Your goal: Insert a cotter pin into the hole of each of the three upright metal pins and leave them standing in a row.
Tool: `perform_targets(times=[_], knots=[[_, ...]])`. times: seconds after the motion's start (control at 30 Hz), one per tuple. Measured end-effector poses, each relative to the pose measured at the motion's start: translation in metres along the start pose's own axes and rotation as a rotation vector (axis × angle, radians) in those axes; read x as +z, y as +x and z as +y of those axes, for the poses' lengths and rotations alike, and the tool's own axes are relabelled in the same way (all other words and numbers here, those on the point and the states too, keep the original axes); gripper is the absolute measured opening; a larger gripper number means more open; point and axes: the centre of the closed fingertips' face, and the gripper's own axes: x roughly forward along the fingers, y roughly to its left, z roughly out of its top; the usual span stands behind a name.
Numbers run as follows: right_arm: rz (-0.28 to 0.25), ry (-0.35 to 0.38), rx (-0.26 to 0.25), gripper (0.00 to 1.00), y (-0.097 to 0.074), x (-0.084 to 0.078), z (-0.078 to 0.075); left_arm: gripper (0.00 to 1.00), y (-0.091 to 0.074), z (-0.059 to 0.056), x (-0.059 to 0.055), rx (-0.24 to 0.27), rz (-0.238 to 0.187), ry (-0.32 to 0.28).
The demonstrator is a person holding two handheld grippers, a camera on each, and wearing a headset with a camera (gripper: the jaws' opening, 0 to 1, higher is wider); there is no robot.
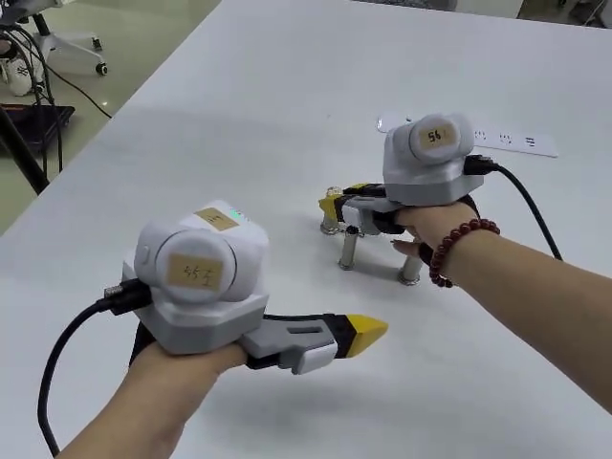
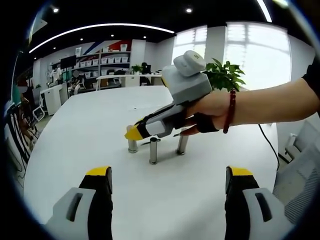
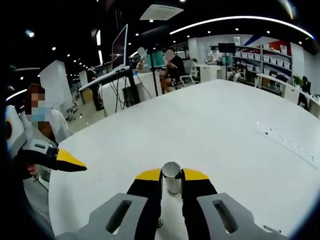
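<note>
Silver metal pin (image 3: 171, 184) stands upright, long axis vertical, pinched by the right gripper (image 3: 171, 175) — left gripper (image 2: 168, 173) spread.

Pin top hidden, holes unclear
The right hand-held gripper (image 1: 330, 205) covers the top of the far metal pin (image 1: 330, 226); holes in the other two pins (image 1: 348, 251) are too small to make out.

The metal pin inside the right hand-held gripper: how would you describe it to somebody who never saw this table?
On the white table, three upright metal pins stand close together by the right hand-held gripper. The held pin is at the end farthest from the person's wrist. It alone sits between the yellow-tipped jaws; the middle pin and the pin by the wrist stand free.
</note>
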Motion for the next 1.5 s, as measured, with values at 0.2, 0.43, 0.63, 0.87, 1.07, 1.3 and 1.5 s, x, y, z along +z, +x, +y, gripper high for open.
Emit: perform_targets(times=[0.2, 0.43, 0.63, 0.87, 1.07, 1.3, 1.5], knots=[[0.007, -0.031, -0.009, 0.08, 0.001, 0.001, -0.005, 0.93, 0.0, -0.001, -0.001, -0.005, 0.005, 0.007], [0.024, -0.054, -0.015, 0.08, -0.002, -0.002, -0.007, 0.94, 0.0, -0.002, -0.002, -0.008, 0.012, 0.018], [0.022, -0.079, -0.025, 0.07, -0.01, 0.002, -0.01, 0.95, 0.001, -0.002, -0.002, -0.011, 0.011, 0.026], [0.032, -0.092, -0.041, 0.07, -0.024, 0.001, -0.018, 0.98, 0.001, -0.003, -0.001, -0.011, 0.011, 0.034], [0.046, -0.083, -0.066, 0.07, -0.038, -0.003, -0.03, 0.99, 0.001, -0.005, 0.002, -0.025, -0.004, 0.038], [0.062, -0.073, -0.095, 0.07, -0.055, -0.011, -0.042, 0.99, 0.002, -0.01, 0.003, -0.04, -0.005, 0.053], [0.077, -0.064, -0.125, 0.07, -0.071, -0.022, -0.048, 0.99, 0.002, -0.013, 0.003, -0.05, -0.002, 0.063]])
